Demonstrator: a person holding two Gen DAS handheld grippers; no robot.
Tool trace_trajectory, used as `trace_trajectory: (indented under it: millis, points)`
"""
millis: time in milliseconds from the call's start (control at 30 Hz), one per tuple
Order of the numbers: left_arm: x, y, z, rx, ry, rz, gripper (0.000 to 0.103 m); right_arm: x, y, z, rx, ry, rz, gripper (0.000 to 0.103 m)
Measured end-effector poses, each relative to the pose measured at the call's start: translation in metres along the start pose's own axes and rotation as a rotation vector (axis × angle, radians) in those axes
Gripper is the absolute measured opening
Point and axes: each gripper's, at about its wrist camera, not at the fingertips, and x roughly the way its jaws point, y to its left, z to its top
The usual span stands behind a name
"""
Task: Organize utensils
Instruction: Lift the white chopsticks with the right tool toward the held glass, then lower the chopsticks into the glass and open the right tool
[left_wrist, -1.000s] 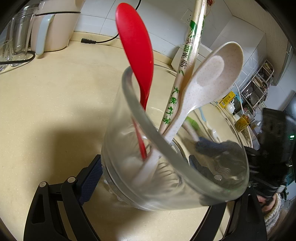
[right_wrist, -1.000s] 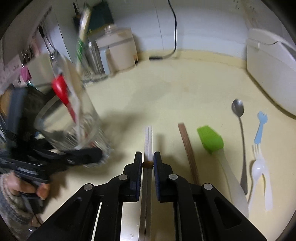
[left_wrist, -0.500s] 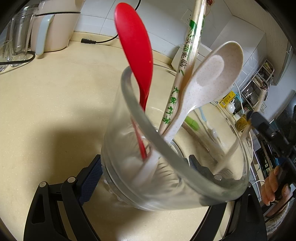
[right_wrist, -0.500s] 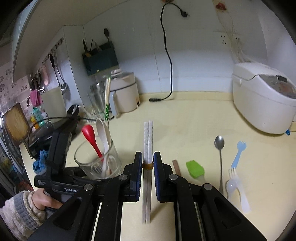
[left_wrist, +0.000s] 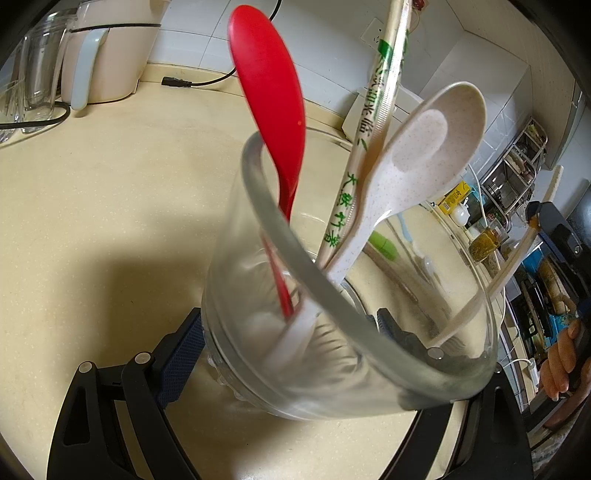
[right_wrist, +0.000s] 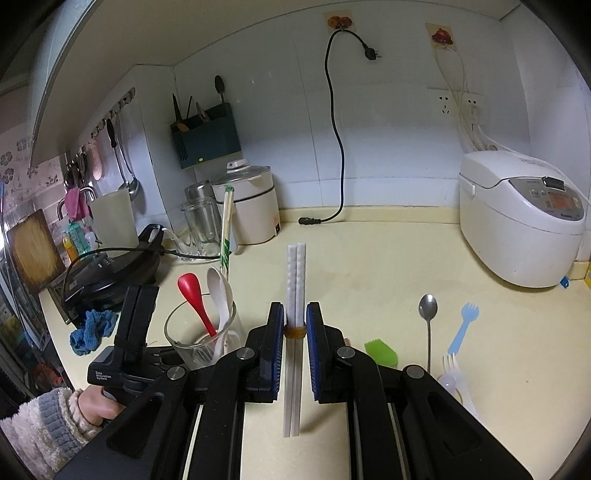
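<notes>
My left gripper (left_wrist: 291, 343) is shut on a clear glass cup (left_wrist: 332, 332), tilted over the cream counter. A red spoon (left_wrist: 269, 96), a speckled white spoon (left_wrist: 424, 162) and paper-wrapped chopsticks (left_wrist: 373, 122) stand in the cup. My right gripper (right_wrist: 295, 321) is shut on a pair of white chopsticks (right_wrist: 295, 280) bound by a brown band, held in the air to the right of the cup (right_wrist: 195, 343). In the left wrist view those chopsticks (left_wrist: 517, 254) slant just beyond the cup's right rim.
On the counter to the right lie a green brush (right_wrist: 380, 352), a metal spoon (right_wrist: 428, 321), a blue fork (right_wrist: 463, 328) and a white fork (right_wrist: 456, 380). A rice cooker (right_wrist: 517, 218) stands at the far right, a kettle (right_wrist: 251, 206) and jars at the back left.
My right gripper has risen and tipped upward with the white chopsticks, lifting them off the counter. The left gripper and the cup have stayed put.
</notes>
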Motion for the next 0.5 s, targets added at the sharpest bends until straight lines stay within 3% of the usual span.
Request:
trace_trajectory:
  millis: [333,500]
  points:
    - [0.0,0.0,0.0,0.0,0.0,0.001,0.091,-0.005,-0.002,0.001,0.003,-0.009,0.001,0.012]
    - [0.0,0.0,0.0,0.001,0.0,0.0,0.091,-0.014,0.003,0.012,0.003,-0.028,0.047,0.012]
